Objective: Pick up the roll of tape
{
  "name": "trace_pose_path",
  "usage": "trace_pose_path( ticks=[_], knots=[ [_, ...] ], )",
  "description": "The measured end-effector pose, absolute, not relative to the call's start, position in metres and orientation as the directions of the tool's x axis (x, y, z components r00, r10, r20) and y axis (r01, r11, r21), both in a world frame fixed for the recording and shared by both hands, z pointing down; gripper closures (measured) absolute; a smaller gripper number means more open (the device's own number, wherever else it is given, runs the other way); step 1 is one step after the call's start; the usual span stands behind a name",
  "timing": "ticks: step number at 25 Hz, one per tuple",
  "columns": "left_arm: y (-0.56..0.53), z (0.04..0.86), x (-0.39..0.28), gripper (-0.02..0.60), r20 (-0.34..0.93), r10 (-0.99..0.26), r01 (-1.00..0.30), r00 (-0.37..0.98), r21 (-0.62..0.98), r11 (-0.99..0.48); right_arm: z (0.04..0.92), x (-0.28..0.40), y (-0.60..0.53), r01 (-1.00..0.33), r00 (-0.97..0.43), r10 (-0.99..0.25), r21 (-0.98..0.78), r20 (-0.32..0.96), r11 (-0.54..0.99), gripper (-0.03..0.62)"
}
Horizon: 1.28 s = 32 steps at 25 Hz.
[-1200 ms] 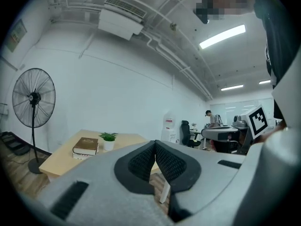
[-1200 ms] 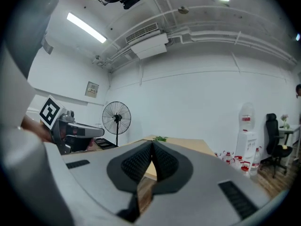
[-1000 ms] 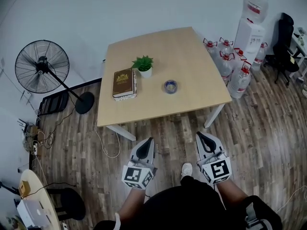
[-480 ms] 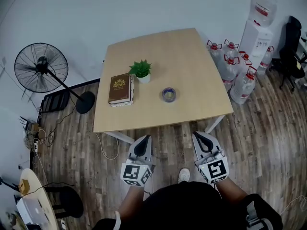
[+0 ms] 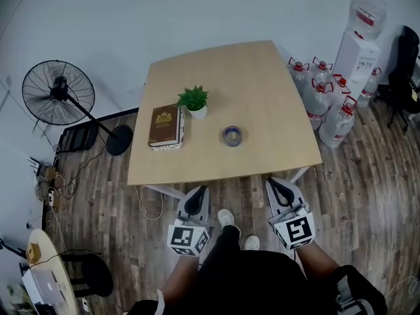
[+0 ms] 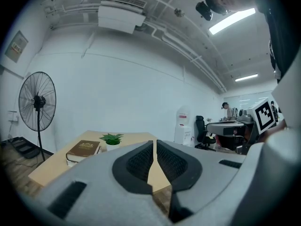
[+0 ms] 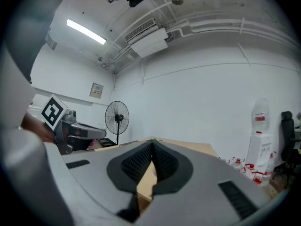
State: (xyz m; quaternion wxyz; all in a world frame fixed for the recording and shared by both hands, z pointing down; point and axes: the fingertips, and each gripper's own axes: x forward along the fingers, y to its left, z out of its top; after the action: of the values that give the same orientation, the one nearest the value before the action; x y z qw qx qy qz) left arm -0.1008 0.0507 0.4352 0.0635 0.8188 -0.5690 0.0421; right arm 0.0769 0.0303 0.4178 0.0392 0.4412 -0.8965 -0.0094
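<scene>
The roll of tape point(image 5: 231, 136), a small bluish ring, lies flat on the light wooden table point(image 5: 275, 117), right of its middle. My left gripper point(image 5: 197, 196) hangs over the floor just short of the table's near edge, jaws shut with nothing between them. My right gripper point(image 5: 277, 187) is level with it to the right, also shut and empty. Both point toward the table. In the left gripper view the shut left gripper point(image 6: 154, 157) hides the tape; in the right gripper view the shut right gripper point(image 7: 151, 160) does the same.
A brown book point(image 5: 165, 126) and a small potted plant point(image 5: 195, 101) sit on the table's left half. A standing fan point(image 5: 59, 92) is to the left, several water bottles point(image 5: 327, 104) and a dispenser point(image 5: 357, 44) to the right. A shoe point(image 5: 226, 219) steps forward between the grippers.
The table has come nearer as both grippers moved toward it. One foot has stepped forward between them. Both grippers stay shut.
</scene>
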Motion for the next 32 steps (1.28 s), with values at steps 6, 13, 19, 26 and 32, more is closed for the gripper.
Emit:
trace_pose_path(
  ticks=[6,13,19,26,32],
  knots=[
    [0.023,0.438,-0.106,0.561,0.141,-0.925,-0.936,0.352,0.044,-0.349,0.42,0.069,0.001,-0.789,-0.61,-0.791,0.05,0.054,0.612,0.599],
    [-0.025,0.448,-0.114,0.281,0.161,-0.898,-0.912,0.409,0.041,-0.408,0.42,0.048,-0.043,-0.794,-0.602,-0.796,0.052,0.065,0.605,0.599],
    [-0.071,0.467,-0.115,0.091,0.182,-0.862,-0.879,0.473,0.027,-0.476,0.416,0.037,-0.088,-0.819,-0.57,-0.821,0.05,0.044,0.571,0.599],
    [-0.119,0.497,-0.117,0.031,0.257,-0.804,-0.83,0.536,-0.017,-0.558,0.406,0.015,-0.137,-0.834,-0.546,-0.837,0.069,0.045,0.547,0.599],
    [-0.154,0.517,-0.118,0.032,0.3,-0.752,-0.782,0.588,-0.029,-0.623,0.399,0.001,-0.168,-0.848,-0.523,-0.852,0.083,0.033,0.524,0.599]
  ],
)
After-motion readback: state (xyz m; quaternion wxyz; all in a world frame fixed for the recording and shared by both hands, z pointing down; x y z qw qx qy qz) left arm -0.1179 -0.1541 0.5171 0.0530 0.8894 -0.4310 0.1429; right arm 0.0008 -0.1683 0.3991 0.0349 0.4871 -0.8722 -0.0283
